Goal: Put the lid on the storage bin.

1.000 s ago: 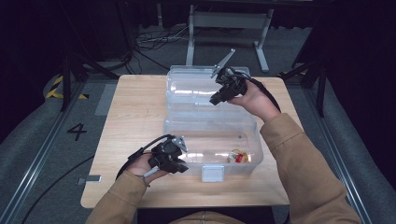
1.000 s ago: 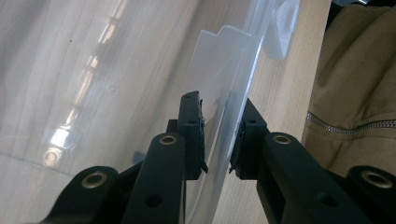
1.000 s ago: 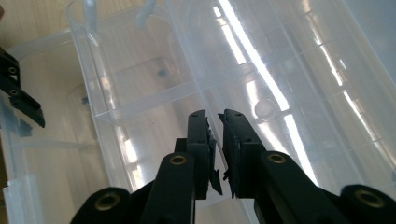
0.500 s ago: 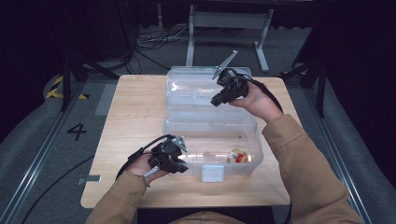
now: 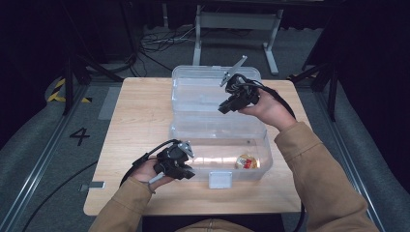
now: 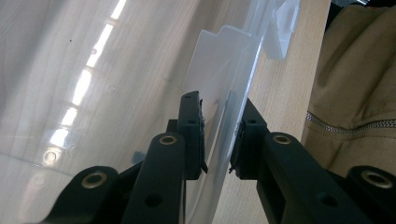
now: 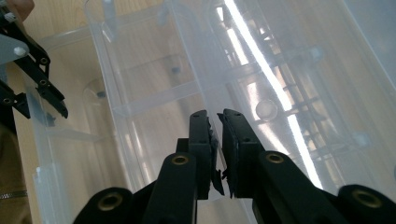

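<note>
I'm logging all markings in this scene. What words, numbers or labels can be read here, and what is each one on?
"4": painted in black on the grey floor, left of the table.
The small item inside the clear box has a red and yellow wrapper; any print on it is too small to read.
No text shows on either hand-held gripper or on the box.

The box [image 5: 220,140] is clear, glossy plastic; the table [image 5: 140,111] is pale, matt wood grain.

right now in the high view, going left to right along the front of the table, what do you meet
left tool gripping the clear box's front wall → white latch → small yellow-red item inside the box
</note>
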Motion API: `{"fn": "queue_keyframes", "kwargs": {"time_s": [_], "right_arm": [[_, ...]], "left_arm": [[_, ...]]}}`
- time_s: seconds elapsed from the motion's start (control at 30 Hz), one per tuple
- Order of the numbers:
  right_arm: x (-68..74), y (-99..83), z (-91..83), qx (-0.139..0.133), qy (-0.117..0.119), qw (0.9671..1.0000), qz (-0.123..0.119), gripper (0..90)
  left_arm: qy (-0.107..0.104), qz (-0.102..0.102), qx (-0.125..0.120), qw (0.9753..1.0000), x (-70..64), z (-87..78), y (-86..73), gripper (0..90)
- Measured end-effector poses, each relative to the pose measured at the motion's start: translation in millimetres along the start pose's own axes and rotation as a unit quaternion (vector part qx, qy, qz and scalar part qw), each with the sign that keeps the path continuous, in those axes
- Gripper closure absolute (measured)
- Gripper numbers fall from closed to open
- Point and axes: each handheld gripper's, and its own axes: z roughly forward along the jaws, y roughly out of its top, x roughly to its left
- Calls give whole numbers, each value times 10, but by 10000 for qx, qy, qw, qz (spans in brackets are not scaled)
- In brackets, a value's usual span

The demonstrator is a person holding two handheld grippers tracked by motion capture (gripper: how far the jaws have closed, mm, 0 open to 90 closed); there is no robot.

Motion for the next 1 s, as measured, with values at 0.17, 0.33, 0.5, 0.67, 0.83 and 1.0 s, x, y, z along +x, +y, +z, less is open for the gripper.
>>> {"fn": "queue_keyframes", "kwargs": {"time_s": [0.17, 0.33, 0.5, 0.67, 0.83, 1.0], "right_arm": [[61, -15, -25, -6, 20, 10000, -47, 830], [111, -18, -39, 12, 48, 9999, -93, 832], [171, -32, -55, 23, 59, 9999, -155, 835], [209, -36, -62, 24, 63, 9998, -177, 837], [241, -44, -69, 42, 71, 9998, -200, 837], [287, -55, -74, 45, 68, 9996, -268, 839]], "left_arm": [[-5, -8, -5, 10000, 0, 1, 0, 770], [-3, -10, -5, 10000, -1, 1, 0, 770], [2, -11, -13, 10000, 0, 2, 0, 771], [7, -11, -8, 10000, -1, 1, -1, 771], [13, 2, -1, 10000, 0, 0, -1, 771], [-4, -19, 7, 10000, 4, 0, 0, 770]]}}
